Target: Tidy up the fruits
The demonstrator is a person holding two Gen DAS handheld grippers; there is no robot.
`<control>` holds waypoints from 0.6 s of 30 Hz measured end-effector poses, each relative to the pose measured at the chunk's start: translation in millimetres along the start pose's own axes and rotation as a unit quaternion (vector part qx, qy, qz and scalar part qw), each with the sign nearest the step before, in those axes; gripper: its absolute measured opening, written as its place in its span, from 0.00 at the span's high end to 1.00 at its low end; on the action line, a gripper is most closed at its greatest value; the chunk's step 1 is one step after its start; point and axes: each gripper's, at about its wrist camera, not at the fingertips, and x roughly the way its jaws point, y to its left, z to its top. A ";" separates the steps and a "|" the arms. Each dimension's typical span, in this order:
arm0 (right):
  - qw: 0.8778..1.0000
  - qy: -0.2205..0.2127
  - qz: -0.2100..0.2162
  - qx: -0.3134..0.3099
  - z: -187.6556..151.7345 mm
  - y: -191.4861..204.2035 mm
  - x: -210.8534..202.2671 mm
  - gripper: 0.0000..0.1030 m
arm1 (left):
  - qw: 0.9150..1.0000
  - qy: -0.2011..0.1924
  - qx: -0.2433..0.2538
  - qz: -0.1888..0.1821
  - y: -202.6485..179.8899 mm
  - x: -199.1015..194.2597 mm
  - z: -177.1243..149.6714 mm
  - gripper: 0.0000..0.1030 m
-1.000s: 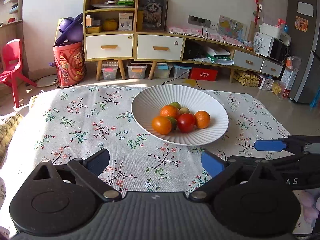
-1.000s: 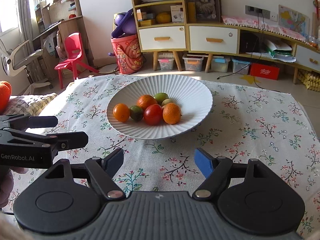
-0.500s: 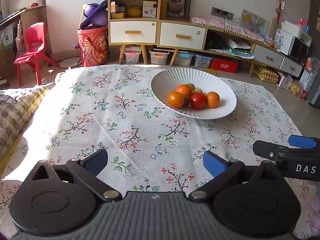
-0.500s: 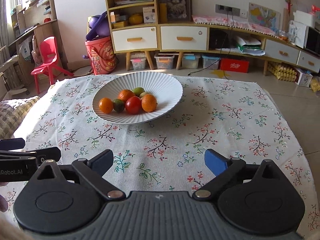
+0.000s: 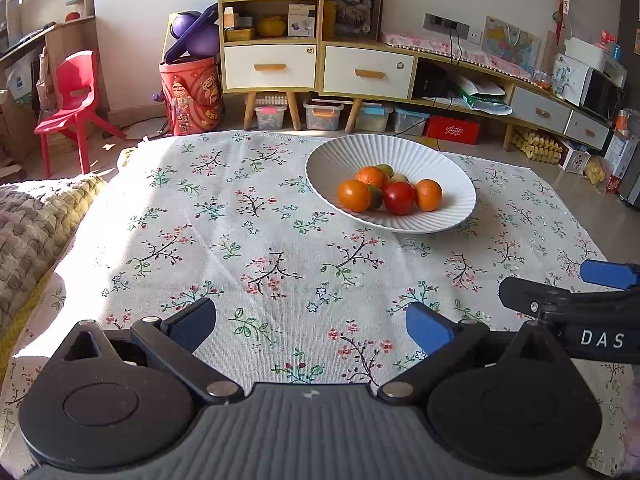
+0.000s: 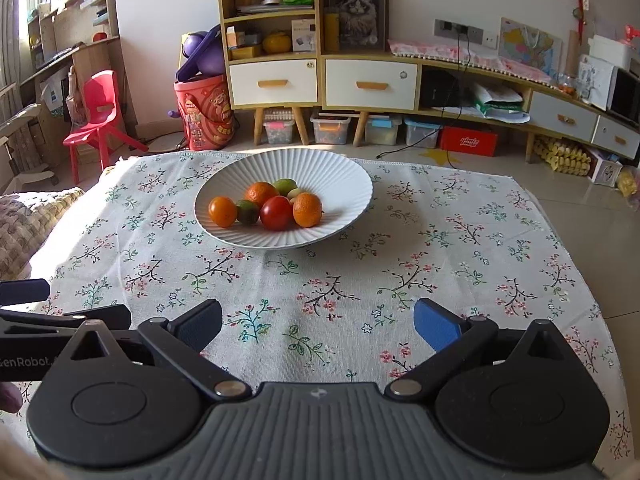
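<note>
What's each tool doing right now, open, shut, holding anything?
Left tool: open, holding nothing.
Right tool: jaws have just been opening, now wide open, nothing between them.

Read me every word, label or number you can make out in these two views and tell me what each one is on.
"DAS": white letters on the right tool, cut off at the left view's edge.
"enRobot": white letters on the left tool, its start cut off at the right view's edge.
Red box under the cabinet: white script, too blurred to read.
Red bucket, shelf boxes, wall map: print too small to read.
</note>
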 end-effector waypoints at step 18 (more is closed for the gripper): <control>1.000 0.009 -0.002 0.002 -2.4 -0.6 1.5 0.01 | 1.000 0.003 0.000 -0.001 0.1 -0.5 0.2 0.11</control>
